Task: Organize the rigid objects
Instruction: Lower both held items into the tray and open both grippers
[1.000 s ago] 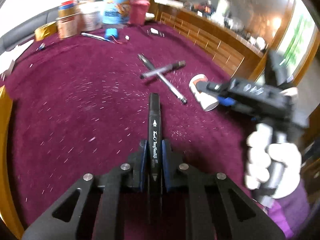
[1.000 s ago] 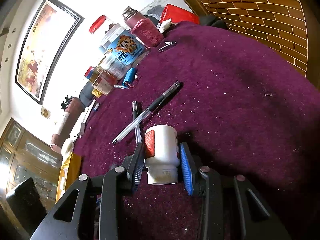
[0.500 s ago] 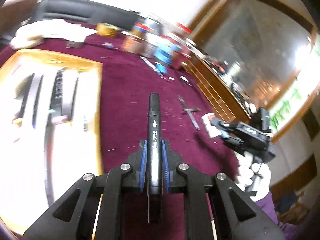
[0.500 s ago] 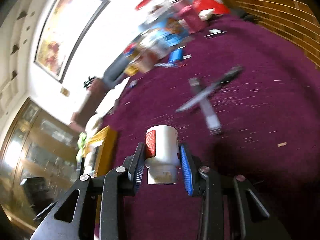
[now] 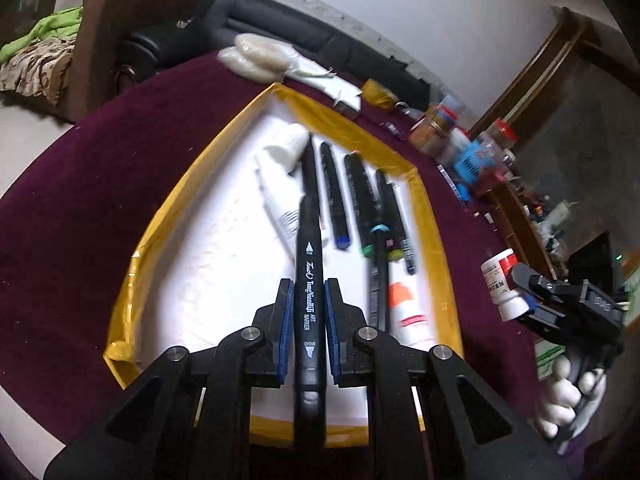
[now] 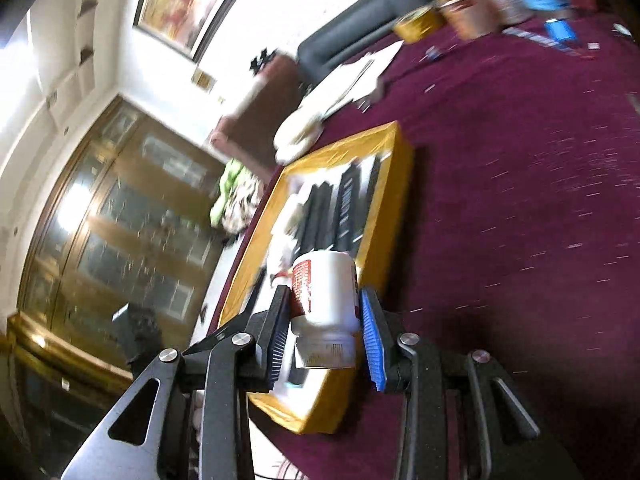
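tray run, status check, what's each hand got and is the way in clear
Left gripper shut on black marker, over yellow tray. Right gripper shut on white bottle, at tray's edge. Markers already fill far side.

The black marker bears white print reading "Touch" and "ART MARKER". The white bottle's red label print is too small to read.

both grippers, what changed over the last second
Both swung away from the loose pens on the cloth toward the yellow tray. The left gripper now hangs over the tray's row of markers; the right gripper is at its near edge. Unchanged: left clamps the black marker, right the white bottle; nothing released.
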A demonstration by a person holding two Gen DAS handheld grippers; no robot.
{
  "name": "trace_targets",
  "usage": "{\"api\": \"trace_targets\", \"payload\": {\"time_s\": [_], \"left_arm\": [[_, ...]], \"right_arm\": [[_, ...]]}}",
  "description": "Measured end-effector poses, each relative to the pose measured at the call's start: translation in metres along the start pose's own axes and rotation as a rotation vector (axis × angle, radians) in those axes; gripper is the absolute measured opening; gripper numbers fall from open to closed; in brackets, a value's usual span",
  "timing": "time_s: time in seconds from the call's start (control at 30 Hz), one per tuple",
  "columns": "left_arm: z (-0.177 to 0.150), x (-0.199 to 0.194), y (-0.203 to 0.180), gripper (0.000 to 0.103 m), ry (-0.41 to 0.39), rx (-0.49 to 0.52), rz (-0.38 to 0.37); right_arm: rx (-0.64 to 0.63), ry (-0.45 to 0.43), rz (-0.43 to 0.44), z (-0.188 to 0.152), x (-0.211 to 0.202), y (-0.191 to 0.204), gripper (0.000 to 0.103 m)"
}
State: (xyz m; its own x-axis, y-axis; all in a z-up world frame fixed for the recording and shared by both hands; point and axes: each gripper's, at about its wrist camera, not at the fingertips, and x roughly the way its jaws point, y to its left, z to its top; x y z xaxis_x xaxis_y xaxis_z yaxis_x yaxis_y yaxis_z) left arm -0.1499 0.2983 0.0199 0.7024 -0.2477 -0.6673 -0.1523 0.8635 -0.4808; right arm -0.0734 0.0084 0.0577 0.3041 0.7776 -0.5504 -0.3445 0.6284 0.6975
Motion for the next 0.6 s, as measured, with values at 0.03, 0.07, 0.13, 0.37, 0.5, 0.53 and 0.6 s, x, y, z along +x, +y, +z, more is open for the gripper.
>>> {"api": "trace_targets", "payload": {"time_s": [0.03,0.07,0.13,0.37,0.5,0.53,0.6], "left_arm": [[0.000,0.002,0.002,0.012,0.004,0.000,0.003],[-0.002,0.001,0.005,0.012,0.010,0.000,0.011],[-0.001,0.005,0.006,0.013,0.017,0.008,0.032],[-0.004,0.003,0.005,0.017,0.030,0.032,0.034],[-0.002,-0.004,0.009,0.027,0.014,0.003,0.021],[-0.001,-0.004,0.010,0.029,0.010,-0.003,0.021],[0.001,-0.009,0.012,0.036,-0.006,-0.019,0.022]], "right_arm": [[-0.009,0.016,0.002,-0.002,0.009,0.005,0.031],[-0.019,0.033,0.005,-0.005,0.018,0.012,0.031],[-0.042,0.071,0.009,-0.008,0.039,0.027,0.031],[-0.115,0.148,-0.025,-0.017,0.084,0.055,0.031],[-0.165,0.170,-0.071,-0.024,0.102,0.064,0.032],[-0.177,0.174,-0.089,-0.025,0.104,0.065,0.032],[-0.190,0.174,-0.105,-0.028,0.106,0.067,0.032]]}}
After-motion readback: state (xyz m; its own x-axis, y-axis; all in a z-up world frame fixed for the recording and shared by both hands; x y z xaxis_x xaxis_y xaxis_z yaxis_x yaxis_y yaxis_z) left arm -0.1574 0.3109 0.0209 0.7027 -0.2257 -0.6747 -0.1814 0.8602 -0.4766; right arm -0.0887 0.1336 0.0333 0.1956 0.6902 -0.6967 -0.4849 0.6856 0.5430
